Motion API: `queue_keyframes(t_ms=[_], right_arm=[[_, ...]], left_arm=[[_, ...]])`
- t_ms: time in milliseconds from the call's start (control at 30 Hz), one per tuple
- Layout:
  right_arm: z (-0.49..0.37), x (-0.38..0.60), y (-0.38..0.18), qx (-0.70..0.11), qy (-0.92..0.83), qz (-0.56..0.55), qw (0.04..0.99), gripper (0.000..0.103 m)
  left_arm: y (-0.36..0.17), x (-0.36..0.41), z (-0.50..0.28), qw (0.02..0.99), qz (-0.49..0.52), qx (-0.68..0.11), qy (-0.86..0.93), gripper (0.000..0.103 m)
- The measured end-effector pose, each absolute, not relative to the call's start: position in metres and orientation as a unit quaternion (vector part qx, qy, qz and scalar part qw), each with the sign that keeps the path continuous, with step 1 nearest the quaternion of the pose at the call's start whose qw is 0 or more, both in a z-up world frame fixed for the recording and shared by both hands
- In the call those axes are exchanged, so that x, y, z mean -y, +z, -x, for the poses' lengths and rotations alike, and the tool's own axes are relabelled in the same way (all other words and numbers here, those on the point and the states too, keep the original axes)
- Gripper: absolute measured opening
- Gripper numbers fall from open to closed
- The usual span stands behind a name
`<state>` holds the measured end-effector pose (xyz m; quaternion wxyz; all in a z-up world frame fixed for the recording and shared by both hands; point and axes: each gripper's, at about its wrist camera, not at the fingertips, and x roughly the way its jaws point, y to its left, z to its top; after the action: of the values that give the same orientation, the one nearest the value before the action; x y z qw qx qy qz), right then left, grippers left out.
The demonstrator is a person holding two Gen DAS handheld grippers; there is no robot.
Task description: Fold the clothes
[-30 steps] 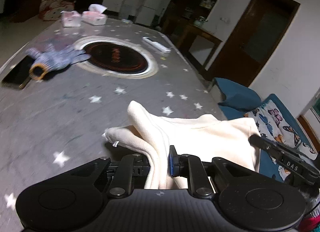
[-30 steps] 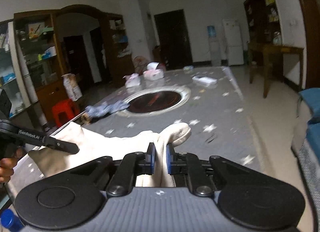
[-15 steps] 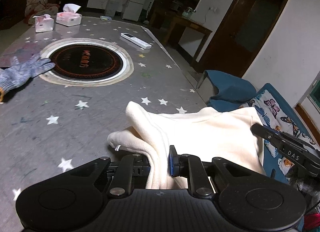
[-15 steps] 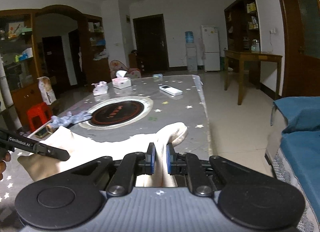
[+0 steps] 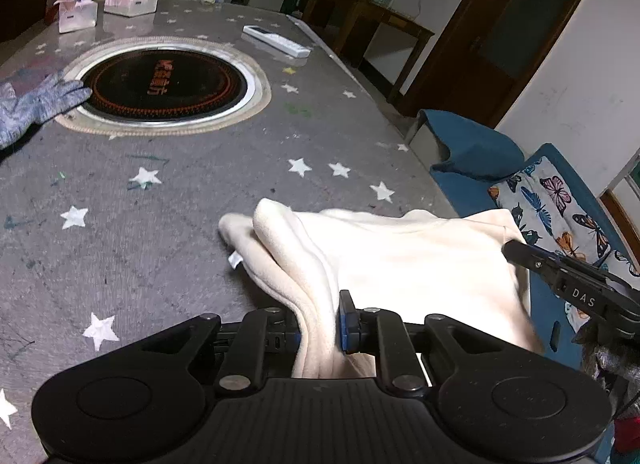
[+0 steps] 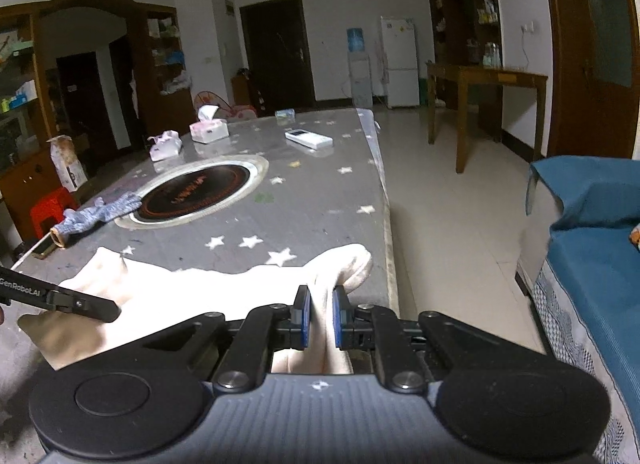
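While the grey desk [image 5: 168,223] carries the cream garment [image 5: 400,264] along its near edge, we clamp one bunched fold in our left tongs [image 5: 320,322] and another in our right tongs [image 6: 319,316].

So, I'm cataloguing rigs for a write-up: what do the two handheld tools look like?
Both are matte black, each with a ribbed body, two round discs and linkage arms with silver pivot screws. The left tool and the right tool have blue finger pads. Seen from the side, the right one reads "DAS" in white; the left reads "GenRobot.AI".
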<state>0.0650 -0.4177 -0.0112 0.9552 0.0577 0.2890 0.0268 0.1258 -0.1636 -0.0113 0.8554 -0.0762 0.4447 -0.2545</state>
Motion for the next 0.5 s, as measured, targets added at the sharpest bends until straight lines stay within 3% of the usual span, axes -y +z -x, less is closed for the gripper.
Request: queue_keyframes(t_ms=[200,367,500], right_arm=[[-0.078,0.423,-0.026,-0.315,0.018,-0.057,0.947,0.013],[-0.085,0.425,-0.035,-0.338,0.003,-0.051,0.94,0.022],[-0.082,0.427,-0.034,-0.338,0.002,-0.06,0.939,0.022]], left_arm=[[-0.021,0.161,-0.132,0.851,0.078,-0.454,-0.253,0.024],[-0.023,0.16,-0.133,0.849,0.078,-0.453,-0.259,0.025],[-0.023,0.157,-0.132,0.844,0.083,-0.456,-0.27,0.022]])
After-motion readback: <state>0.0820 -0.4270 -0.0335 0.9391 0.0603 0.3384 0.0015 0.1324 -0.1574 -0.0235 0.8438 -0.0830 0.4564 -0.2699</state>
